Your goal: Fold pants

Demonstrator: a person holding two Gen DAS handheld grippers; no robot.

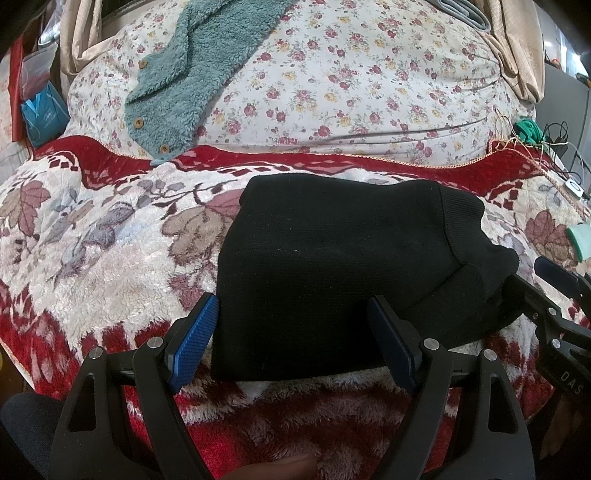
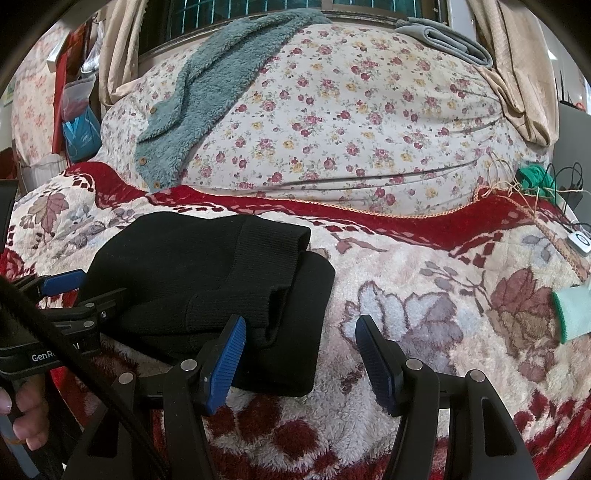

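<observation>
Black knit pants [image 1: 332, 258], already folded compact on the bed's fleece blanket [image 1: 92, 258], are straddled by the left gripper [image 1: 291, 339]'s wide empty fingers and sit left of the equally wide right gripper [image 2: 301, 354], so edges should probably just be squared gently.

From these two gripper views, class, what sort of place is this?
Most likely a bedroom at home: the black pants lie on a bed under a plush red floral blanket, with a rose-print quilt behind and beige curtains by a barred window.
</observation>
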